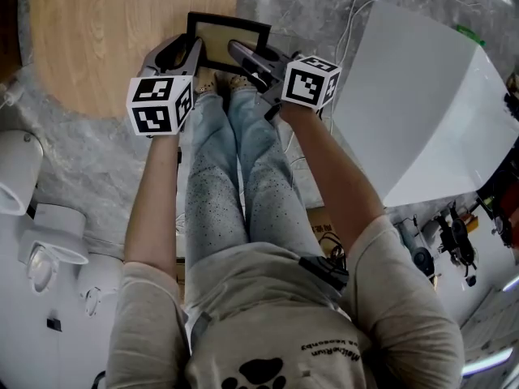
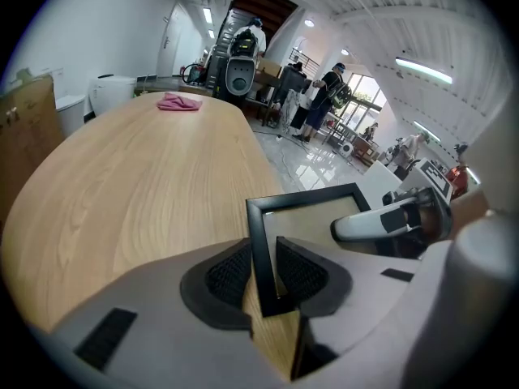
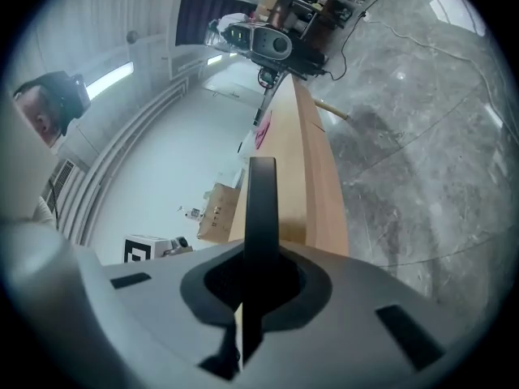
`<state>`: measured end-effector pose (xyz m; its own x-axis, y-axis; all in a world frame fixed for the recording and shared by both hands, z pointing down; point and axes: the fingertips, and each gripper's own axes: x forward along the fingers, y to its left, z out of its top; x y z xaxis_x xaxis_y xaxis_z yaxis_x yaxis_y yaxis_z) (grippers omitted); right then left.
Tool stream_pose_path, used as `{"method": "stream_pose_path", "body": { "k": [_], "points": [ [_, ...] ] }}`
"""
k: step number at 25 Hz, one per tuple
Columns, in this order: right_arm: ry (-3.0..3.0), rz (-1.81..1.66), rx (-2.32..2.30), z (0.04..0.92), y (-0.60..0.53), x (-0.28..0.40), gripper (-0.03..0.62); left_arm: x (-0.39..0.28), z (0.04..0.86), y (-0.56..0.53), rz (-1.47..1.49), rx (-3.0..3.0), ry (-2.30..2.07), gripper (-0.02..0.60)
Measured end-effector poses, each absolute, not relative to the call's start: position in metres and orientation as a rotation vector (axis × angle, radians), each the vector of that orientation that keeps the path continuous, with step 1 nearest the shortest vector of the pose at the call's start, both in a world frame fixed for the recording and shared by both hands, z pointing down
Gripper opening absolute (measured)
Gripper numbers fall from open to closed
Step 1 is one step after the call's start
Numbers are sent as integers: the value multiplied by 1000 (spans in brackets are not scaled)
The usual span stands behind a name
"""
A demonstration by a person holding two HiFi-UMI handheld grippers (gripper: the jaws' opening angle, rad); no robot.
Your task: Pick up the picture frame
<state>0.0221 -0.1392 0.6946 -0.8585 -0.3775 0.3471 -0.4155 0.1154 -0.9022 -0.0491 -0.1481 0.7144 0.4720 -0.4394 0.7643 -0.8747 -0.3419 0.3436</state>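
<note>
The picture frame (image 1: 230, 42) is black-rimmed with a beige inside and hangs at the near edge of the round wooden table (image 1: 105, 39). My left gripper (image 1: 195, 53) holds its left side. In the left gripper view the frame's (image 2: 309, 200) black left rail stands between the two pads, and the gripper (image 2: 263, 271) is shut on it. My right gripper (image 1: 241, 54) grips the right side. In the right gripper view the frame (image 3: 261, 205) shows edge-on, with the gripper (image 3: 259, 279) shut on it. The right gripper's finger (image 2: 379, 222) reaches over the frame.
A large white slanted box (image 1: 430, 112) stands to the right. Cables (image 1: 357, 14) trail over the grey marble floor. White fixtures (image 1: 18, 173) line the left side. A pink cloth (image 2: 178, 102) lies at the table's far end, with people (image 2: 324, 96) standing beyond it.
</note>
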Motion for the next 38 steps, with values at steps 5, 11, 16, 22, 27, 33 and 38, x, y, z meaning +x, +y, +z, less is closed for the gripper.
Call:
{"method": "stream_pose_path", "body": {
  "k": [5,11,16,22,27,33,38],
  "points": [
    [-2309,1790,912,679,-140,26,15,-50,700,-146,706,1938,-1117,101],
    [-2319,1607,980,655,-148,27,15,-58,666,-148,672,1965,-1159,63],
    [-2337,1459,1067,624,-161,31,15,-59,632,-154,620,1986,-1193,41],
    [-2367,1285,1088,576,-164,30,15,-55,582,-152,591,2026,-1215,14],
    [-2400,1143,1104,533,-167,29,15,-55,541,-151,557,2059,-1251,9],
    [-2445,1036,1131,478,-159,33,15,-52,487,-141,507,2090,-1304,8],
    [-2497,960,1182,425,-154,33,15,-52,437,-131,454,2136,-1351,8]
  ]
}}
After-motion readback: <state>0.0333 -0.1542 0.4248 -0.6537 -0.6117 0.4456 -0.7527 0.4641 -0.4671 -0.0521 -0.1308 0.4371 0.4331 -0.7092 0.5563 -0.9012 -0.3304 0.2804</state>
